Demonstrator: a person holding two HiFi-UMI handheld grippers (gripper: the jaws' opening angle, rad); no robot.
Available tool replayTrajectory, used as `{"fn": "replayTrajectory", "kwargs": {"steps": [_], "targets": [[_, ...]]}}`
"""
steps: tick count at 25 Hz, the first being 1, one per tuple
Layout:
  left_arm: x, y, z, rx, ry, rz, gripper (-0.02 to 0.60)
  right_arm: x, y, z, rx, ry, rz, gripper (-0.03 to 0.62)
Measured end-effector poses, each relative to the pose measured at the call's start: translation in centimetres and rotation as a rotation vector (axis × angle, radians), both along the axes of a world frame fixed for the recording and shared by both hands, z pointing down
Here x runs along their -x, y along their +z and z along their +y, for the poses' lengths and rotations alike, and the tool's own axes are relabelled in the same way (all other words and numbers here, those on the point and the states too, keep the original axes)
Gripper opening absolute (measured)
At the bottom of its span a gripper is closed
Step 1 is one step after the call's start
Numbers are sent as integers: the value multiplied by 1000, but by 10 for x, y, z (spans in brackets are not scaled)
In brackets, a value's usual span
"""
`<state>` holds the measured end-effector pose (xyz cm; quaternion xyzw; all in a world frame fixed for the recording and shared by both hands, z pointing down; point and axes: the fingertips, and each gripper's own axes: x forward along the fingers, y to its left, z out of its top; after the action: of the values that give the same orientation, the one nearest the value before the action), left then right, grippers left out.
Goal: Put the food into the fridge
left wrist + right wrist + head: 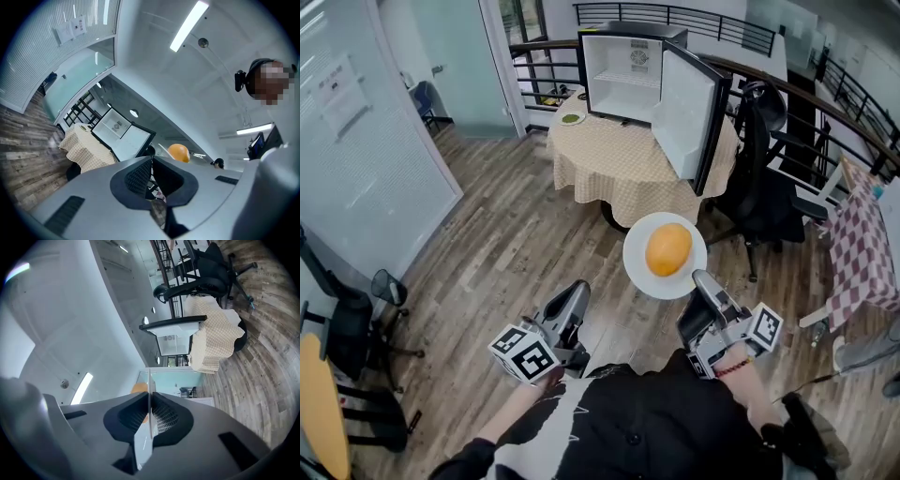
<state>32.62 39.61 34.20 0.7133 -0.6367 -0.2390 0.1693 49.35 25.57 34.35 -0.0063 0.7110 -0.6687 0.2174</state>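
A white plate [665, 255] carries a round orange piece of food [668, 249] above the wooden floor. My right gripper [701, 281] is shut on the plate's near rim. In the right gripper view the plate [143, 443] stands edge-on between the pads, with the food [138, 388] just behind. My left gripper [575, 298] is to the left of the plate, shut and holding nothing. The left gripper view shows its jaws together [152, 161] and the food [178, 152] beyond them. The small black fridge [628, 70] stands on the table ahead with its door [689, 117] swung open to the right.
The fridge sits on a round table with a checked cloth [609, 164], and a small green dish [572, 118] lies at its left. A black office chair [764, 178] stands right of the table. A second checked table [862, 244] is further right, and glass walls line the left.
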Motion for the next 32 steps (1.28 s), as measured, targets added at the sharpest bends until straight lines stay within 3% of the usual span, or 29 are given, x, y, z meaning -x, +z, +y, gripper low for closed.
{"fn": "replayTrajectory", "kwargs": {"steps": [5, 11, 14, 19, 32], "targets": [[18, 9, 7, -3, -6, -67, 21, 30, 15, 9, 12, -34, -19, 35], [44, 14, -4, 15, -5, -62, 20, 71, 24, 4, 37, -87, -14, 35], [63, 16, -22, 16, -7, -76, 20, 94, 26, -17, 42, -104, -11, 35], [106, 21, -68, 21, -51, -24, 18, 136, 19, -75, 7, -110, -24, 35], [187, 12, -186, 3, -117, -32, 18, 223, 6, -210, -20, -146, -9, 35]]}}
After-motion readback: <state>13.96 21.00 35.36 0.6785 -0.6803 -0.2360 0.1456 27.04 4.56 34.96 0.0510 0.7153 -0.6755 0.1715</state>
